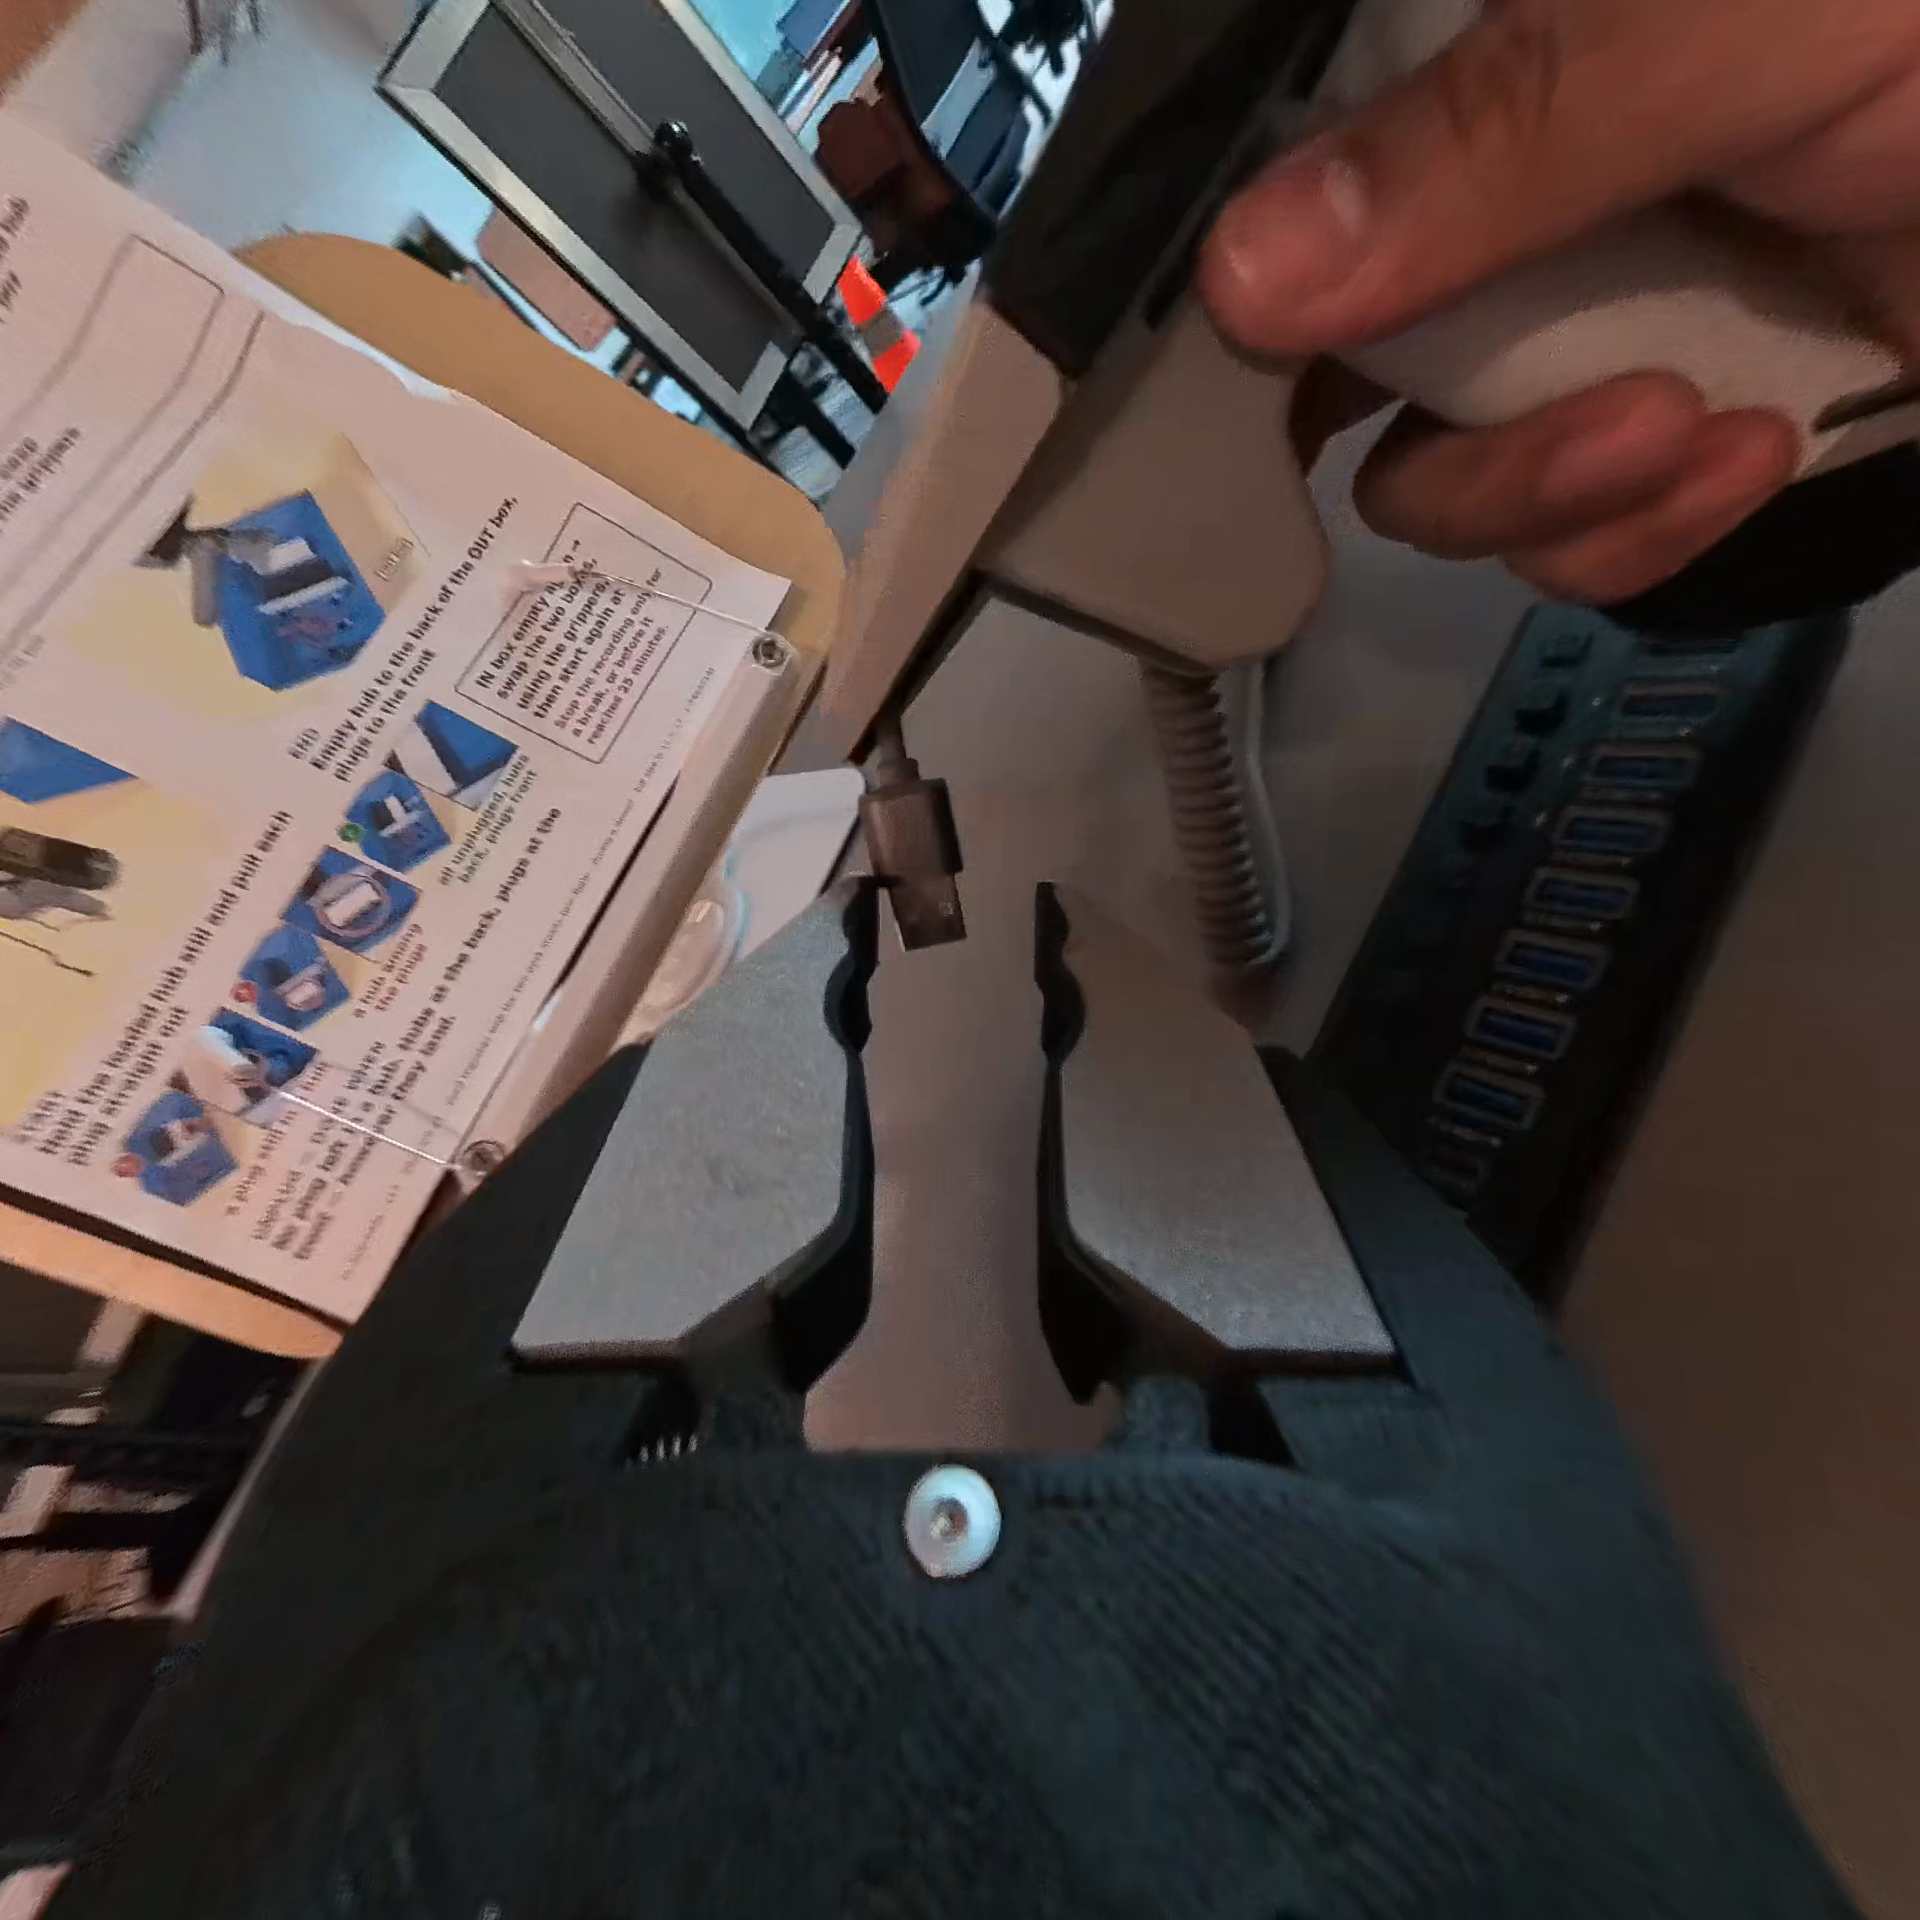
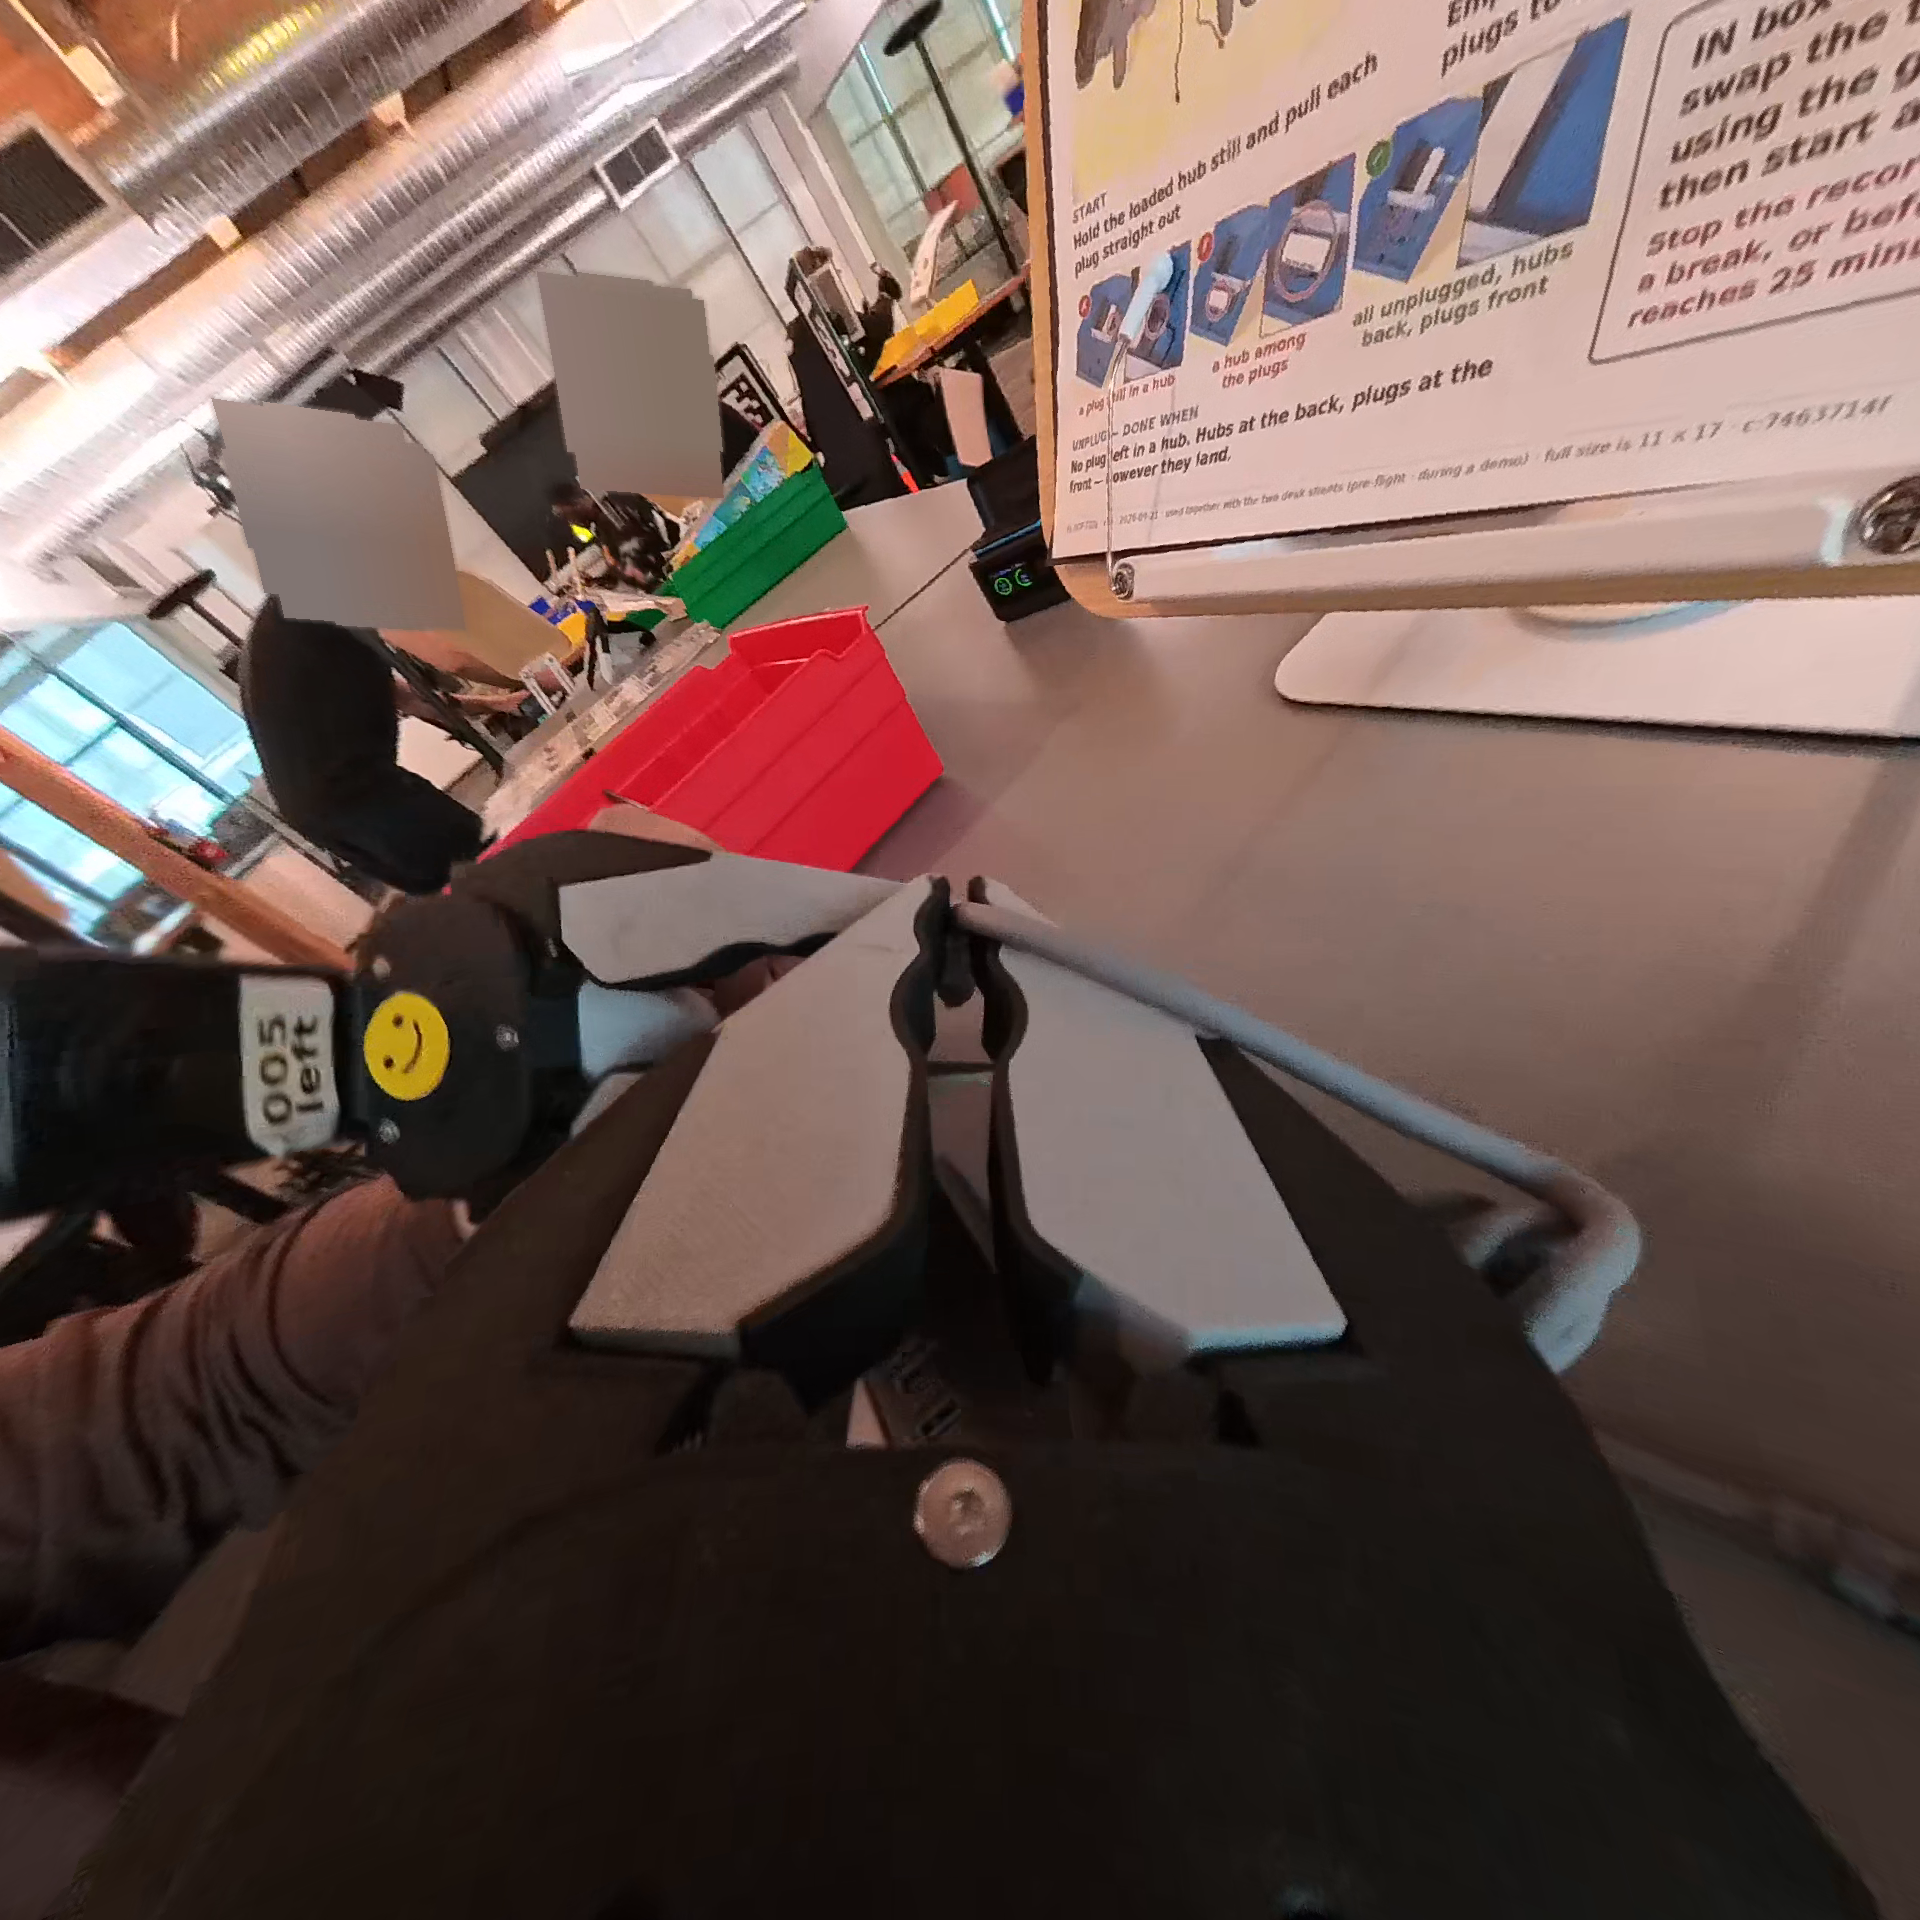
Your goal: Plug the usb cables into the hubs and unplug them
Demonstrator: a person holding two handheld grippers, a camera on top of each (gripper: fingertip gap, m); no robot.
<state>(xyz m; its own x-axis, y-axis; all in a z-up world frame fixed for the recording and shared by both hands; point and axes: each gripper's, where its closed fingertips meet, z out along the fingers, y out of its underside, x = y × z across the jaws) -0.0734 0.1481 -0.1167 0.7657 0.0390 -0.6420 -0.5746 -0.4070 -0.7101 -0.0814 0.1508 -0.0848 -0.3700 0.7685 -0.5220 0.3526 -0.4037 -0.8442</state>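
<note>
From the left wrist view, the left gripper (image 1: 951, 914) has its two black fingers apart with nothing between them; just ahead of its left fingertip hangs a grey USB plug with a metal tip (image 1: 920, 862), dangling from the right gripper, whose pale body and the bare hand (image 1: 1558, 291) round its handle fill the upper right; a black multi-port USB hub with a row of blue sockets (image 1: 1538, 935) lies along the right side on the grey table (image 1: 1714, 1195), and a printed instruction sheet on a wooden board (image 1: 343, 748) stands at the left; from the right wrist view, the right gripper (image 2: 958, 935) has its fingers closed on a thin grey cable (image 2: 1195, 1013), which runs back and to the right to a bend near the gripper's body; the left gripper shows at the left, near a red plastic bin (image 2: 769, 738) farther along the table, with the sheet's white stand by the far right edge; the cable looks light and limp, so the plug will likely swing; the stiff plug housing, taken across its flat sides, seems the better hold for pushing straight into a socket, which may need firm force.
</note>
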